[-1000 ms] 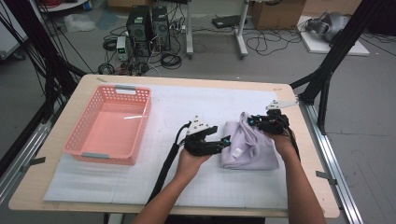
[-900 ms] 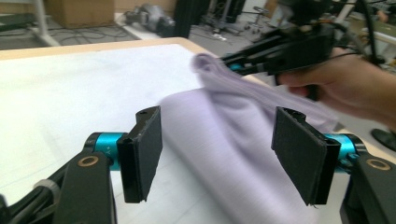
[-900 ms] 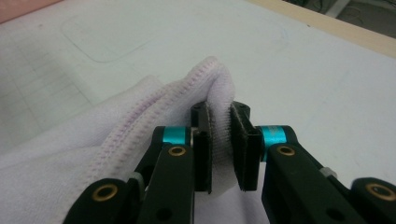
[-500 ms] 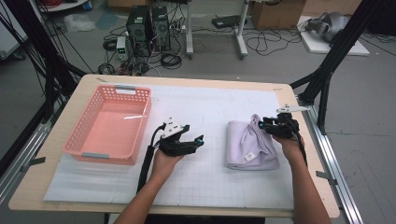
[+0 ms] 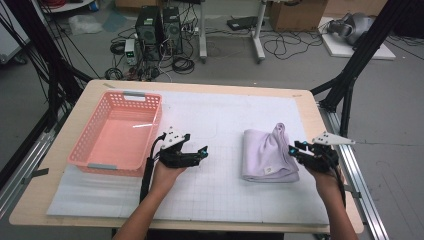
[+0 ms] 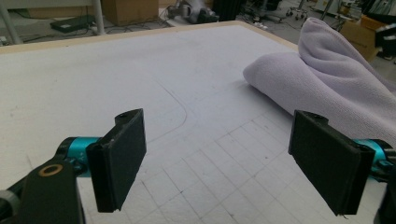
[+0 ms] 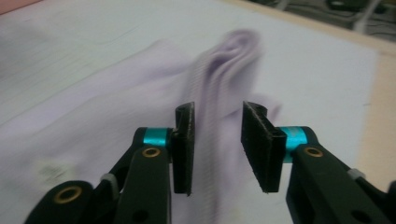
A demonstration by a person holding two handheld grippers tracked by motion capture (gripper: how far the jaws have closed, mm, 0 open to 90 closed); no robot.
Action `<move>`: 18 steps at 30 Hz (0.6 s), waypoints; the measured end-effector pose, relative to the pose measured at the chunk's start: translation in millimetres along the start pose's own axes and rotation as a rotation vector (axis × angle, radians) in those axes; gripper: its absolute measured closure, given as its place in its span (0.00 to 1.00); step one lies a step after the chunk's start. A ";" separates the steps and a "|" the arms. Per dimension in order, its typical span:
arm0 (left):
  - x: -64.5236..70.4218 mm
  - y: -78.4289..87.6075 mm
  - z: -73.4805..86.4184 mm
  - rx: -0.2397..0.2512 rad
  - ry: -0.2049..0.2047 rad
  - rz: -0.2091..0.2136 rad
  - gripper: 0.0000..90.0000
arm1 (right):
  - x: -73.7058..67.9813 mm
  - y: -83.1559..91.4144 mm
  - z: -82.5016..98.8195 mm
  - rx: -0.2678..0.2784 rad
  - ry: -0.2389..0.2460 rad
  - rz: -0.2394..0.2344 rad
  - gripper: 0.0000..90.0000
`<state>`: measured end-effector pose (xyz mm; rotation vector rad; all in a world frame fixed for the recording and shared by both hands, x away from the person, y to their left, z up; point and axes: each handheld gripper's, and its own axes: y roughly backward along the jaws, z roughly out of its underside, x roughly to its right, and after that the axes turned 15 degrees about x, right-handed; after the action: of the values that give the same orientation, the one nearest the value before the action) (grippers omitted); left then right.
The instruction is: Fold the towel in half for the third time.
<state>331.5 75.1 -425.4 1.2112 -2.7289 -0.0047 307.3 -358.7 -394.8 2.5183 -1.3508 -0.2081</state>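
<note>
Right gripper view shows the right gripper (image 7: 217,144) with its jaws partly apart and just closing a little; a raised fold of the lilac towel (image 7: 140,116) sits between them, pads not yet pressing it. A second ago both grippers were at the towel. Now the left gripper (image 5: 192,152) has drawn well away toward the pink basket (image 5: 87,159), its jaws just opened wide and empty. The towel lies folded on the right of the table (image 5: 200,87). The fold looks done; next the right gripper likely pinches that fold.
</note>
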 end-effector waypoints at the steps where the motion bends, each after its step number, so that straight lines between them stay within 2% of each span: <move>1: 0.0 0.1 0.1 -0.001 0.000 -0.002 0.22 | -6.2 0.3 4.0 -0.015 0.001 -0.019 0.72; 3: -0.5 0.6 -0.1 -0.004 0.000 -0.002 0.22 | -14.1 -1.0 13.1 -0.024 -0.015 -0.042 0.70; 5: -1.1 1.7 -0.3 -0.003 -0.004 -0.006 0.22 | -16.1 -4.7 21.9 -0.038 -0.032 -0.032 0.70; 6: -2.0 2.8 -0.4 -0.003 -0.001 -0.006 0.22 | -15.8 -5.8 24.9 -0.047 -0.044 -0.027 0.73; 8: -4.8 5.6 -0.6 0.000 -0.001 -0.013 0.22 | -14.9 -6.8 29.6 -0.082 -0.052 -0.017 0.93; 9: -6.5 7.1 -0.3 0.002 0.000 -0.014 0.22 | -15.0 -5.0 29.6 -0.085 -0.043 -0.004 0.94; 11: -10.0 10.3 1.0 -0.001 0.003 -0.017 0.23 | -14.6 1.9 26.7 -0.078 -0.060 0.029 0.94; 14: -13.0 13.3 2.0 -0.019 0.004 -0.016 0.23 | -10.9 13.3 25.5 -0.099 -0.107 0.093 0.94; 15: -13.3 14.5 1.7 -0.014 0.002 -0.016 0.23 | -10.2 15.7 27.3 -0.132 -0.122 0.107 0.93; 16: -13.5 15.7 1.6 -0.007 -0.001 -0.013 0.23 | -9.4 17.0 29.7 -0.164 -0.117 0.124 0.92; 18: -13.8 17.7 2.4 -0.008 -0.001 -0.010 0.23 | -8.2 19.9 34.2 -0.200 -0.125 0.128 0.87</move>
<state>327.3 97.0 -428.6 1.2235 -2.7211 -0.0169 278.2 -368.3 -421.2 2.2787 -1.4536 -0.4566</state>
